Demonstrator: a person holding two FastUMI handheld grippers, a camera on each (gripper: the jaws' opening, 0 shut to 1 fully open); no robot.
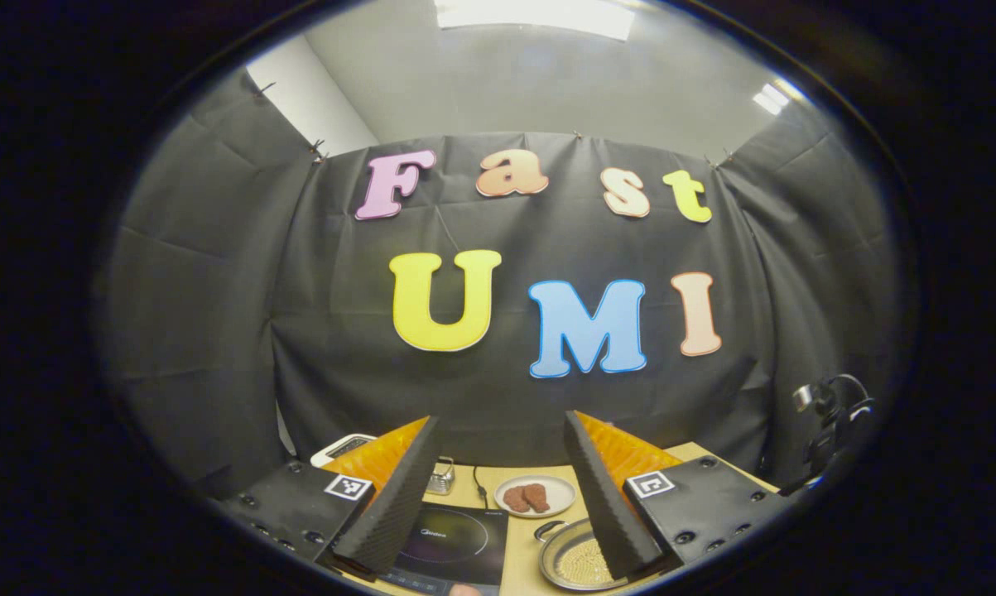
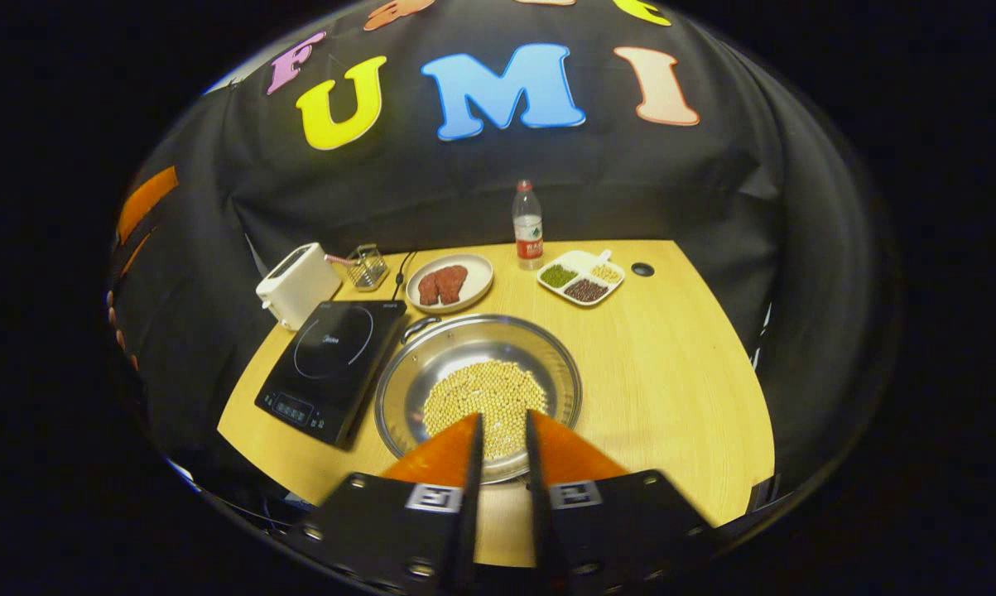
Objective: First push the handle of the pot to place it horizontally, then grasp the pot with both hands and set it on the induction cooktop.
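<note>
Nearest the right gripper view's camera, the right gripper (image 2: 503,426) hangs over the near rim of the pot (image 2: 478,389), its jaws drawn close with only a narrow slit between them, clamped on nothing. That wide steel pot sits near the middle of the table (image 2: 680,364), with a bed of pale beans (image 2: 485,397) in its bottom. Its one visible handle (image 2: 419,324) sticks out at the far-left rim, so the line through the handles seems to run slantwise from far left to near right rather than across the scene; any near handle is hidden behind the fingers. Judging from this, the push has yet to square it, and the right gripper is the closer one for it.

Just left of the pot, almost touching its rim, lies the induction cooktop (image 2: 332,364), angled on the table, so the carry is short and leftward. Bare wood lies open to the right of the pot and ahead of it.

From the left gripper view, the left gripper (image 1: 498,463) has its jaws wide apart and empty, held high, with cooktop (image 1: 456,542) and pot (image 1: 576,563) below.

Farther back stand a toaster (image 2: 297,285), a small wire basket (image 2: 368,266), a plate of meat (image 2: 449,283), a divided dish (image 2: 582,277) and a bottle (image 2: 528,228) near the far edge.
</note>
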